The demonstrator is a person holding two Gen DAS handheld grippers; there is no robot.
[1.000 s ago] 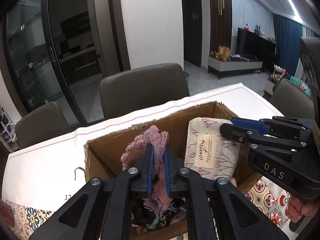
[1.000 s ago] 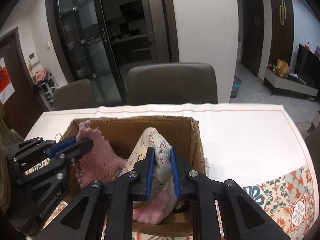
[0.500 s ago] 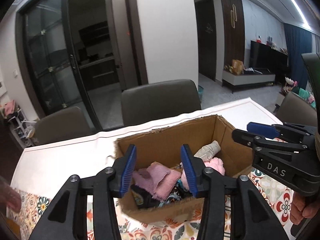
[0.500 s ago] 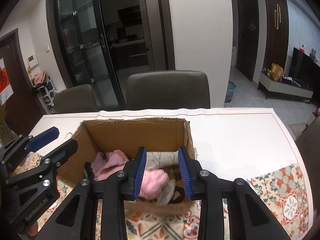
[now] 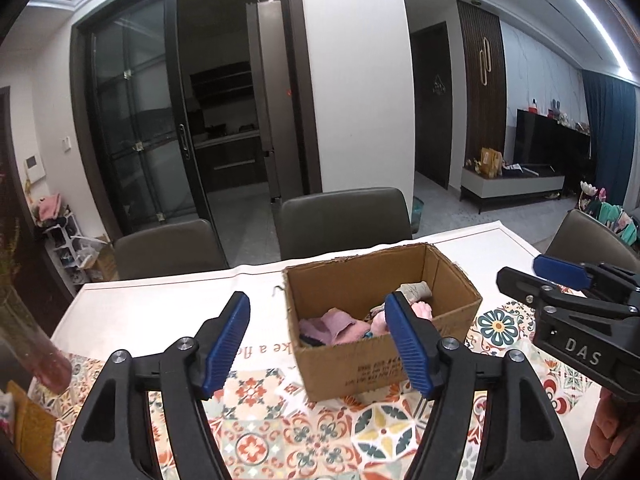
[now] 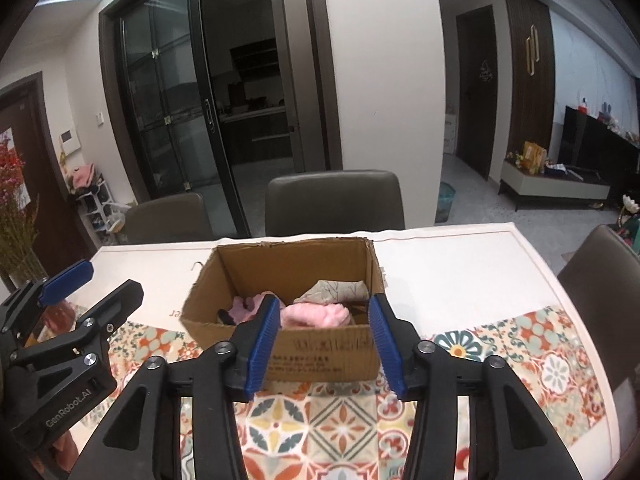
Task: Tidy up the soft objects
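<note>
Fingers first: your left gripper [image 5: 318, 344] has its blue-padded fingers [image 5: 226, 344] spread wide and opening, with nothing between them; through the gap you see only the patterned cloth and the near left corner of the box [image 5: 360, 364]. Your right gripper [image 6: 323, 342] is less wide, its fingers [image 6: 262, 346] also opening and also empty; the near wall of the box shows in the gap, and neither pad touches it.

Going left to right on the bench [image 6: 460, 264]: at the far left edge stands a vase [image 6: 20, 270] of dried stems. Next comes your left gripper, held above the tiled-pattern cloth [image 6: 532, 360] on your side of the box. The box sits open-topped about mid-bench, its near edge on the patterned cloth.

Inside it lie the soft things. At the left is a mauve cloth [image 5: 334, 326], crumpled, with something dark under its near edge. To its right sits a fluffy pink piece [image 6: 316, 315] against the near wall. Behind that, toward the far right corner, is a beige printed pouch [image 6: 334, 292], lying on its side. All three are down below the rim, close together; you cannot tell how they overlap underneath.

Right of the box the bench is white at the back and patterned in front. Three grey chairs [image 6: 334, 204] stand behind and beside the bench.
</note>
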